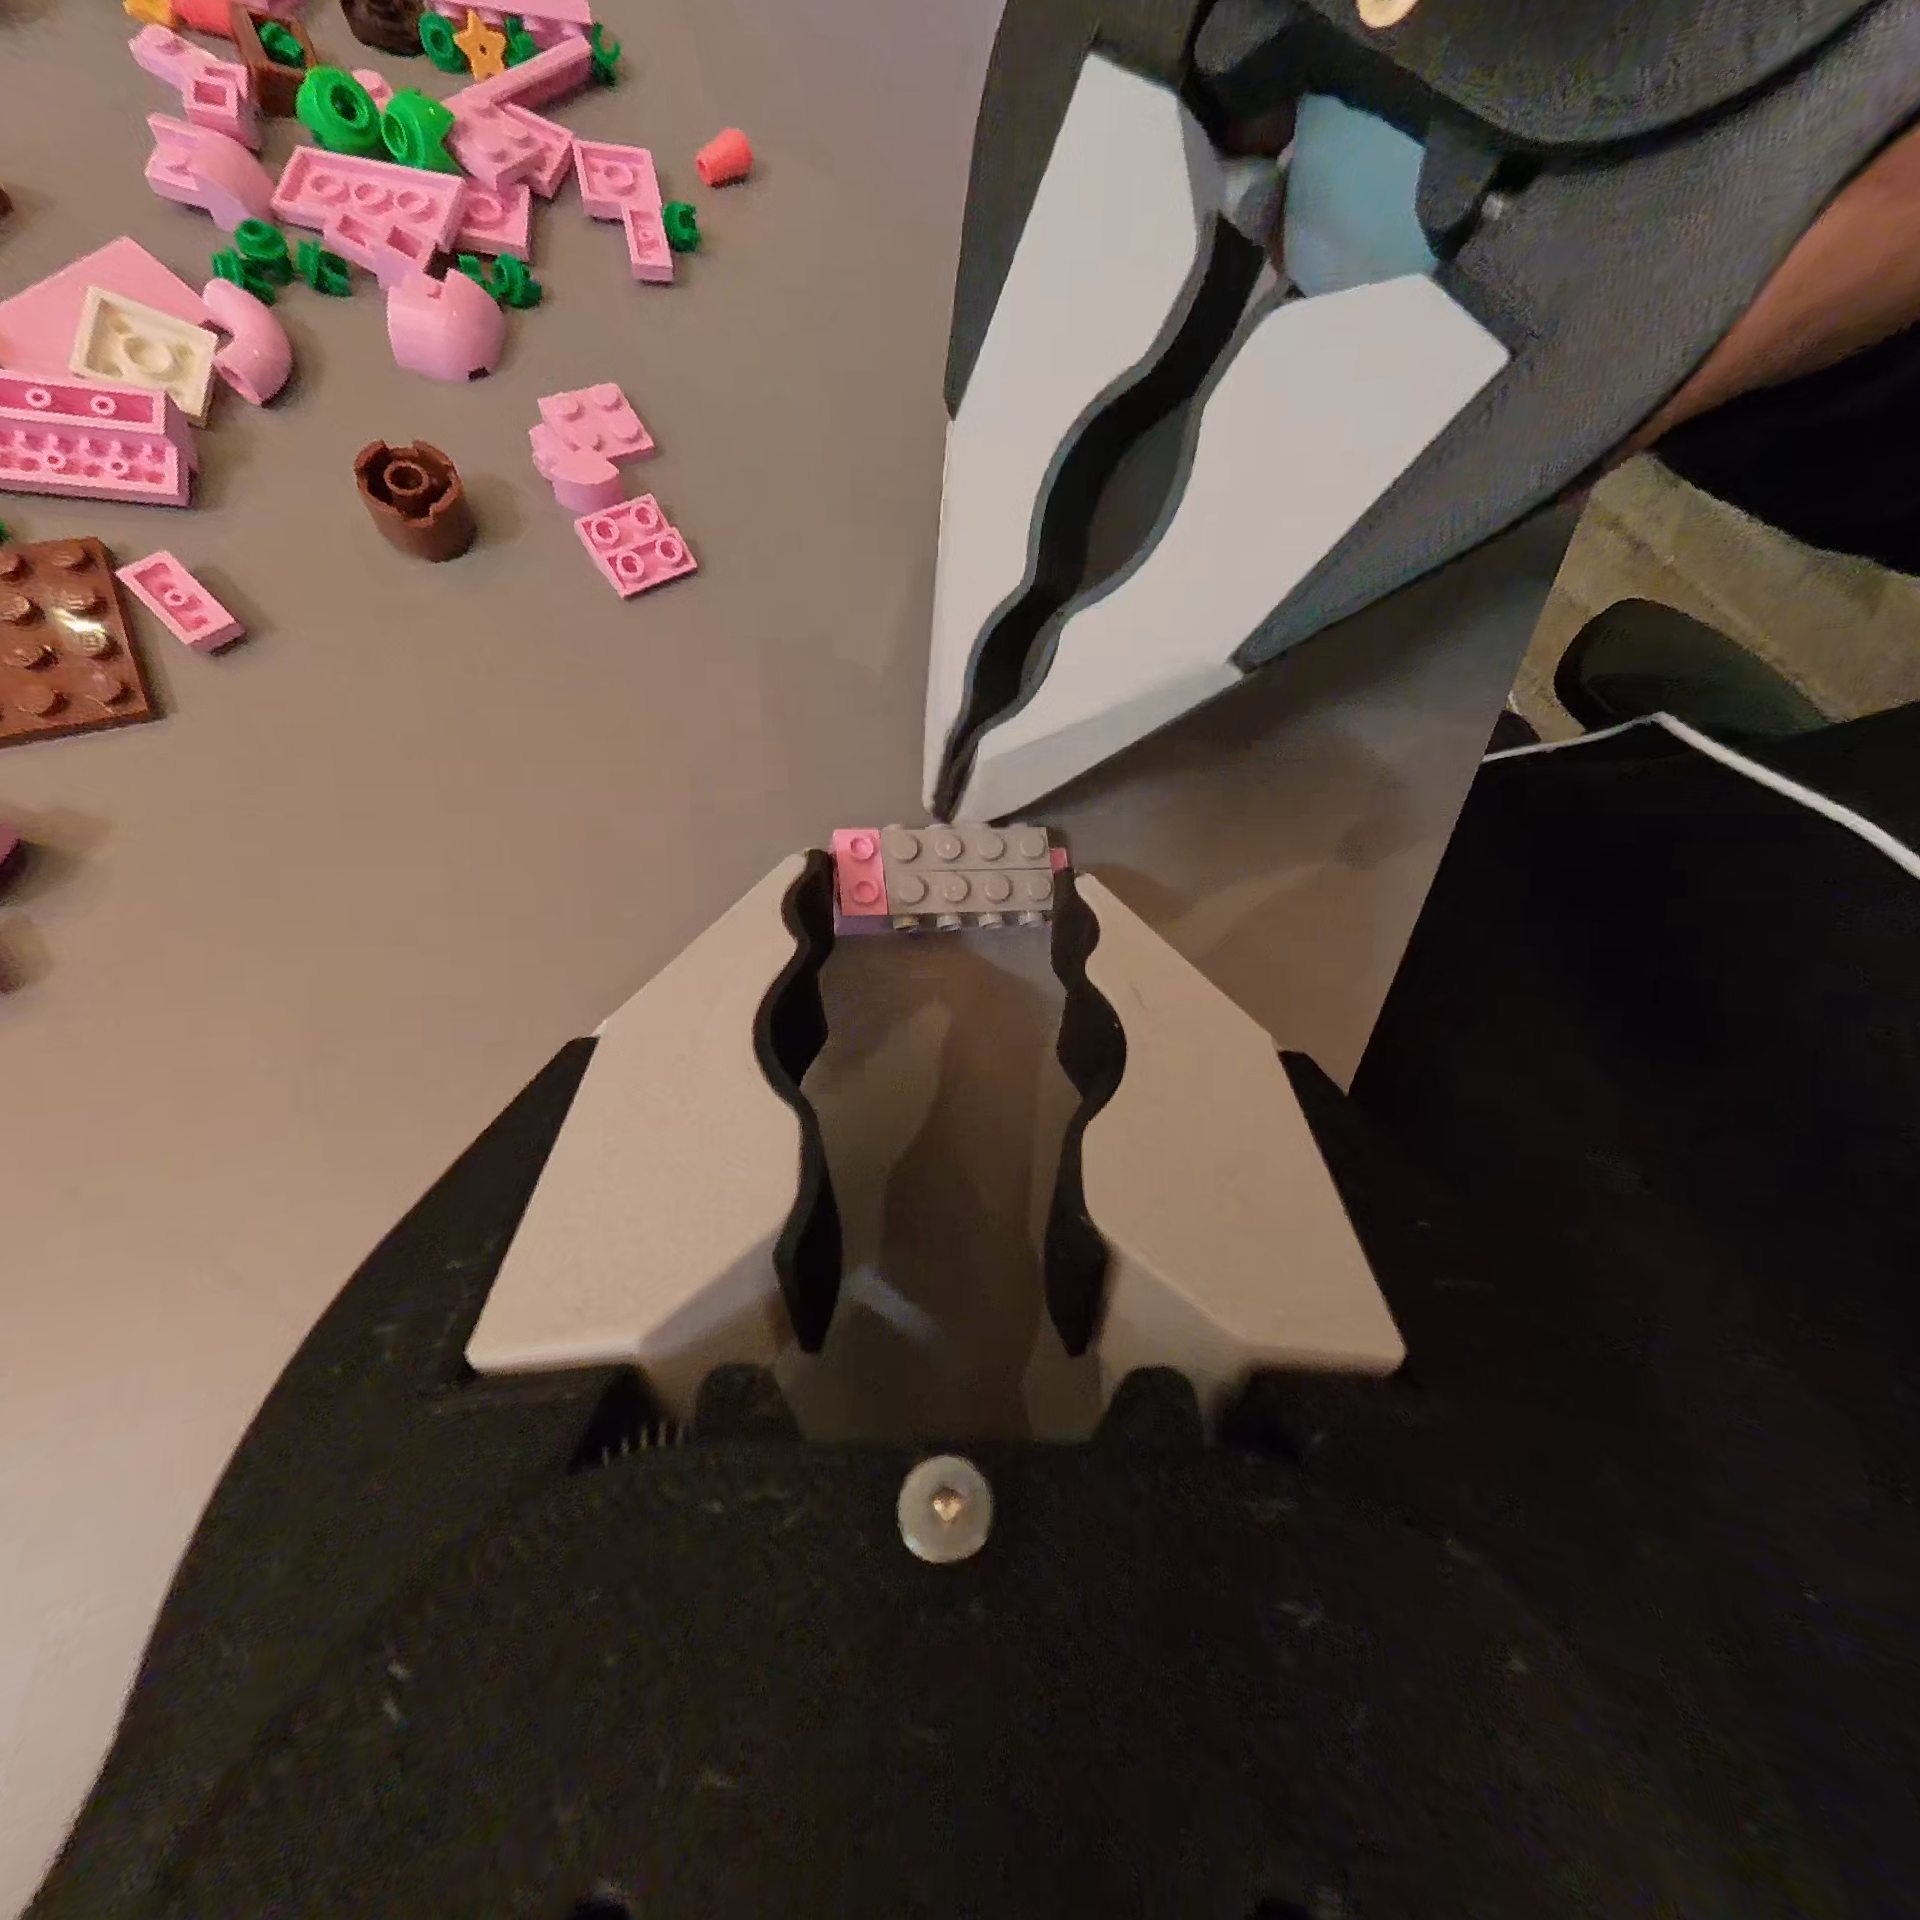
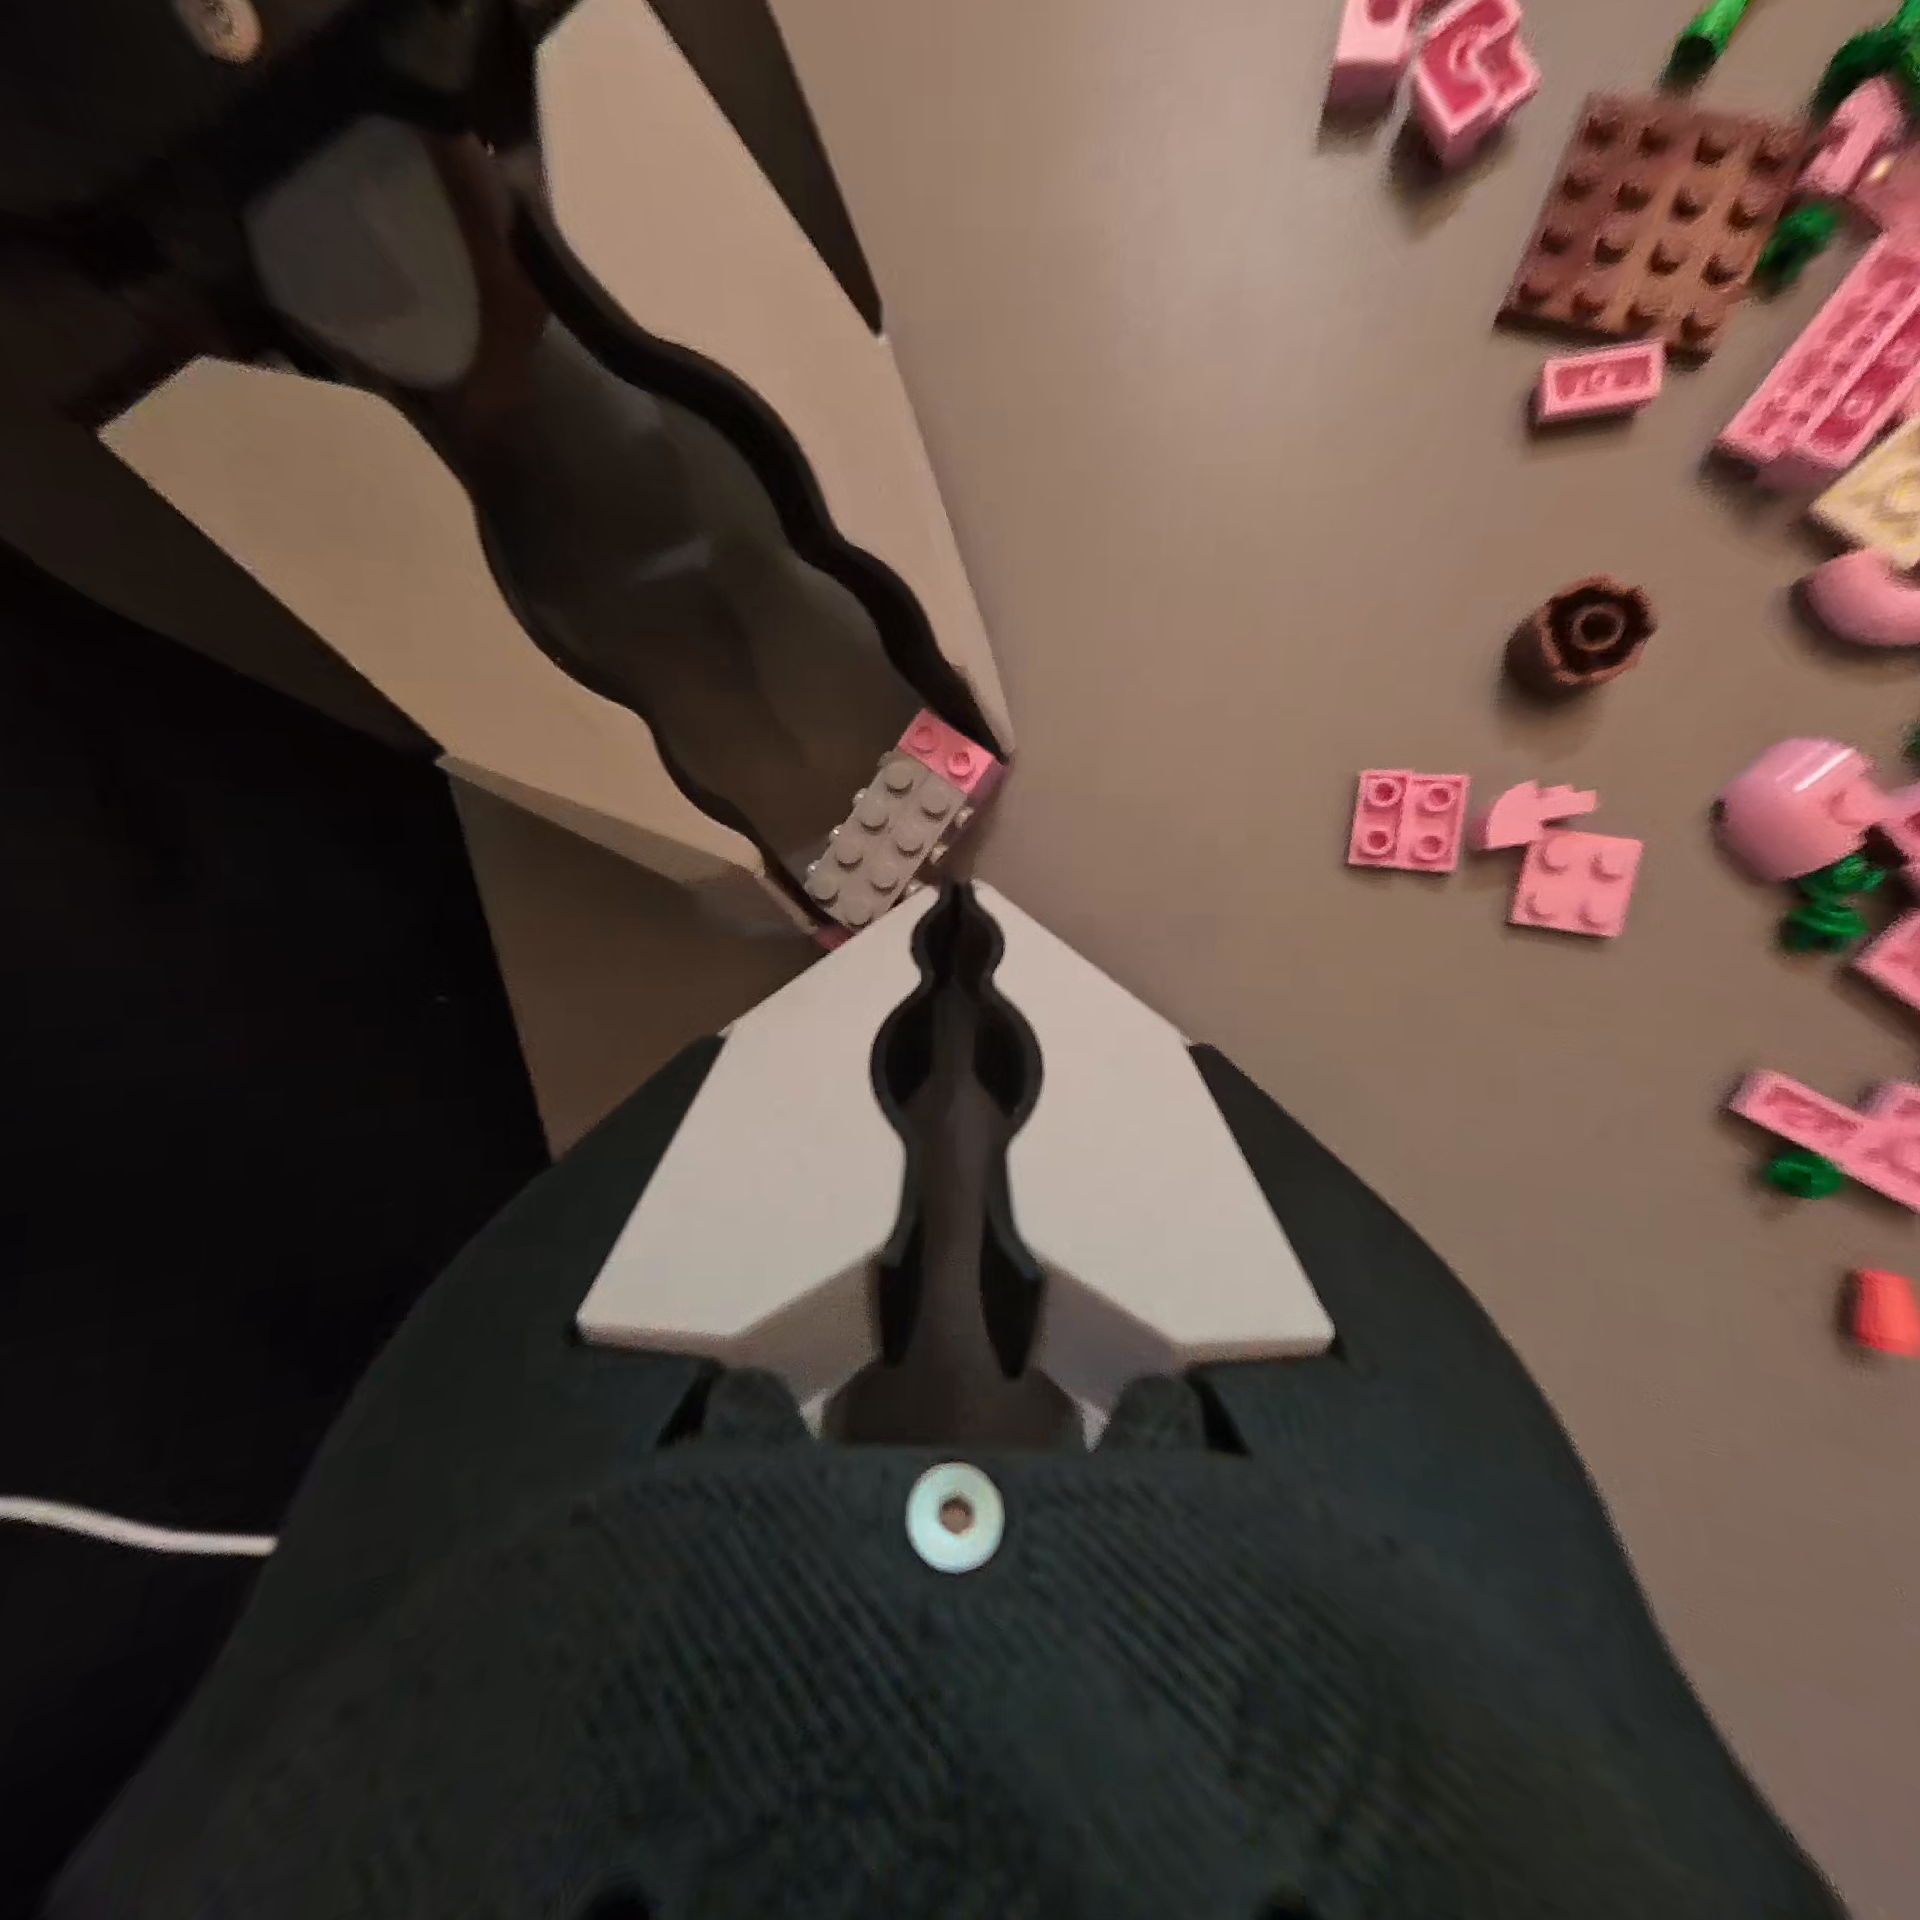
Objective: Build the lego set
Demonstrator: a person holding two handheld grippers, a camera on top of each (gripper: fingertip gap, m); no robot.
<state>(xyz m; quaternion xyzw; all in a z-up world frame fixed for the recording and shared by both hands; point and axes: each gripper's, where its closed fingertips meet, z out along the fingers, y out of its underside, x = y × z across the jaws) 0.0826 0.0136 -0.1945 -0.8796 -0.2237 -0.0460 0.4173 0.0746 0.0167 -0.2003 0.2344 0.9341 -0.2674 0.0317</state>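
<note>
My left gripper (image 1: 951, 883) is shut on a small grey and pink lego assembly (image 1: 966, 878), gripping it by its two ends above the grey table. The assembly also shows in the right wrist view (image 2: 894, 831), held by the left gripper (image 2: 899, 831). My right gripper (image 2: 954, 894) is shut and empty, its tips just beside the assembly's grey end. In the left wrist view the right gripper (image 1: 948, 800) comes down from the upper right, its tips just behind the assembly's studded top.
Loose pink, green and brown lego pieces lie on the table (image 1: 520, 831): a brown plate (image 1: 57, 644), a brown round brick (image 1: 414, 499), pink plates (image 1: 634, 545), a red cone (image 1: 724, 158). The table edge (image 1: 1455, 831) is at the right, dark floor beyond. My left and right fingertips are right by each other.
</note>
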